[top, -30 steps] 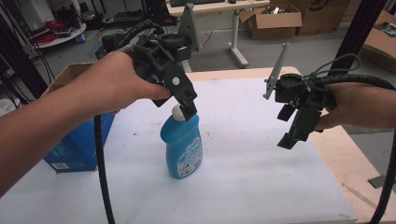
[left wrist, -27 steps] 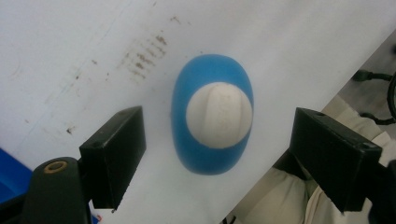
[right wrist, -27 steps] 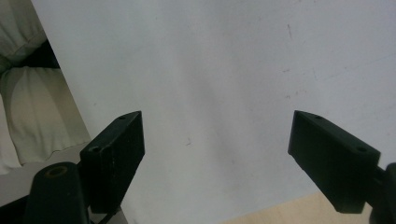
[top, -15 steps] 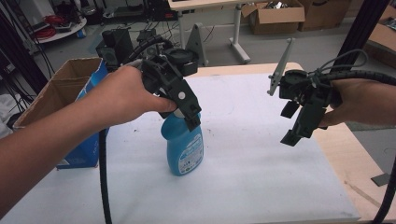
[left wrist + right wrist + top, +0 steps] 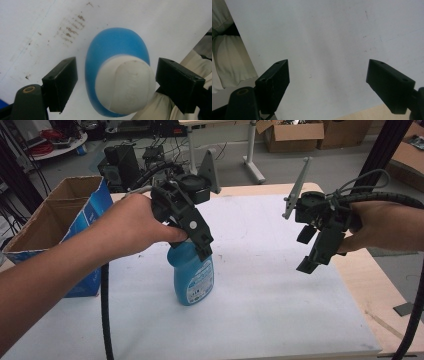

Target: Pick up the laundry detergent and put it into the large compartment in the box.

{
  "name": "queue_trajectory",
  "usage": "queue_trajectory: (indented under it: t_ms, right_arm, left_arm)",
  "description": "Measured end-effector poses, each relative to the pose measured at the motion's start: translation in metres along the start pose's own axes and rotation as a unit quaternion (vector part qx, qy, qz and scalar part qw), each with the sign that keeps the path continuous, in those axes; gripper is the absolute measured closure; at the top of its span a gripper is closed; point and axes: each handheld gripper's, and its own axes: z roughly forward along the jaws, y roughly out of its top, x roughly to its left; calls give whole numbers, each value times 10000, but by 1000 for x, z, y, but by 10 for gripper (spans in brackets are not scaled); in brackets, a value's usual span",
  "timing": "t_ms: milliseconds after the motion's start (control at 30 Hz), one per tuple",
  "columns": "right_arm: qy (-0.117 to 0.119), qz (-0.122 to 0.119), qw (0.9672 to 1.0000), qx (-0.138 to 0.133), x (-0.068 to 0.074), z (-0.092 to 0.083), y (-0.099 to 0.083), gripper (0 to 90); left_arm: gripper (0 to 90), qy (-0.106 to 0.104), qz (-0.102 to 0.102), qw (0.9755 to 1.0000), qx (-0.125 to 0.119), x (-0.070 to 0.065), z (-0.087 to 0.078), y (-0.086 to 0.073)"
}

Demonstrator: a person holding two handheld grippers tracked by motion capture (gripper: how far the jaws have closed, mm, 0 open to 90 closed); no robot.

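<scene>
Left tool (image 5: 202, 251) is poised right over the blue bottle (image 5: 193, 279), which stands upright on the white bench (image 5: 260, 290) near its centre. From the left gripper view the jaws are spread wide, one at 9 o'clock and one at 3 o'clock of the white cap (image 5: 125, 83), with daylight on the 9 o'clock side, while the 3 o'clock jaw sits just beside the cap; whether it touches is too close to call. So that tool is released, straddling the cap, not clamped. Over at 3 o'clock from the bottle, well apart from it, the right tool (image 5: 314, 259) hangs in the air above the bench, jaws tipped downward. Its own view shows both jaws splayed wide with nothing but white bench surface between them, so it is released and carrying nothing. At 9 o'clock from the bottle sits a cardboard box (image 5: 55, 220) with blue sides, top flaps standing open.
</scene>
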Motion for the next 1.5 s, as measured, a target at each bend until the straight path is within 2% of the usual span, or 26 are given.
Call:
queue_trajectory:
  t_ms: [267,400,600,1500]
  right_arm:
    - [4,15,10000,-2,0,1,0,187]
    - [6,24,10000,-16,0,1,-1,187]
    - [11,6,10000,-22,-1,2,-1,188]
    - [4,0,10000,-16,-2,2,-2,188]
  left_arm:
    - [187,19,0,10000,29,-1,5,0]
    - [189,32,-15,9999,135,1,12,-1]
    - [199,14,-48,9999,146,1,18,-1]
    - [313,60,-10,9998,175,-3,21,2]
